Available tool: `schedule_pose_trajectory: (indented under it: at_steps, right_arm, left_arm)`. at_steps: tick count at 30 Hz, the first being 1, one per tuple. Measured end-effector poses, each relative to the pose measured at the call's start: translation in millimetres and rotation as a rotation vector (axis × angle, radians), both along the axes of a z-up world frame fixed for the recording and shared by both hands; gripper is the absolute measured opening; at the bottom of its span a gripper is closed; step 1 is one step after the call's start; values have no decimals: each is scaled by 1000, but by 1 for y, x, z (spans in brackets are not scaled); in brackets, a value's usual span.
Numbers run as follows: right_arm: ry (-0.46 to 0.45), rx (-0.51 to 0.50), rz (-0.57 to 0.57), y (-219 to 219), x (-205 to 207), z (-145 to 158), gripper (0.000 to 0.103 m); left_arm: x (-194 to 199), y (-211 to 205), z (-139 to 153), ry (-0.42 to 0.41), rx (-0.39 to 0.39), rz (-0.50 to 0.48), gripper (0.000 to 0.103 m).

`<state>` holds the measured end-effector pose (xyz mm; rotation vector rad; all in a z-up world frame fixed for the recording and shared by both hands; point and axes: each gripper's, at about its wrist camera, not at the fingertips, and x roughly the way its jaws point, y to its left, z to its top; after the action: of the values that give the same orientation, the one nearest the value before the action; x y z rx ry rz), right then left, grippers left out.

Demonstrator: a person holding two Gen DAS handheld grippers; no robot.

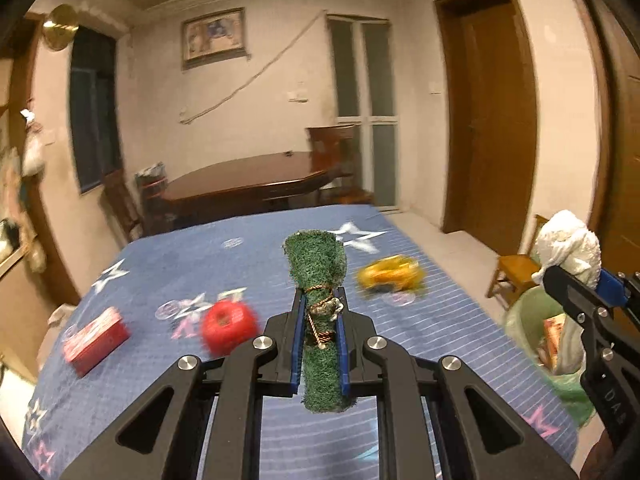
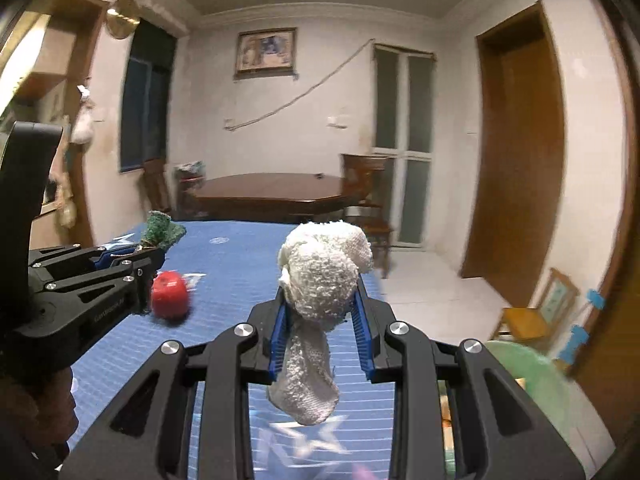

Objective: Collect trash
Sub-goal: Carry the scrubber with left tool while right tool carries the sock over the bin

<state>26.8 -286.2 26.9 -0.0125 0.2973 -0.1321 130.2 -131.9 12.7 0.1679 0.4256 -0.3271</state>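
While both claws hang above the blue star-print table (image 1: 248, 264), the left claw (image 1: 322, 344) pinches a green fuzzy roll (image 1: 320, 276) tied with brown cord, held upright between its blue pads. The right claw (image 2: 322, 320) clamps a crumpled white knit cloth (image 2: 320, 280), bulging on top, tail drooping below. On the table: a red apple-like ball (image 1: 228, 326), red box (image 1: 96, 338), blurred yellow wrapper (image 1: 390, 276). A green bag-lined bin (image 1: 560, 360) sits just off the table's right edge.
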Motion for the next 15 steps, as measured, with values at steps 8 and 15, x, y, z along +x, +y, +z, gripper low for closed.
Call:
schedule_pose_trajectory:
  at_steps: [8, 15]
  right_arm:
    - [4, 20, -222, -83, -31, 8, 27]
    - [66, 27, -394, -145, -55, 6, 27]
  left_arm:
    - [-5, -116, 4, -25, 4, -250, 15]
    - [-7, -223, -9, 51, 37, -507, 15]
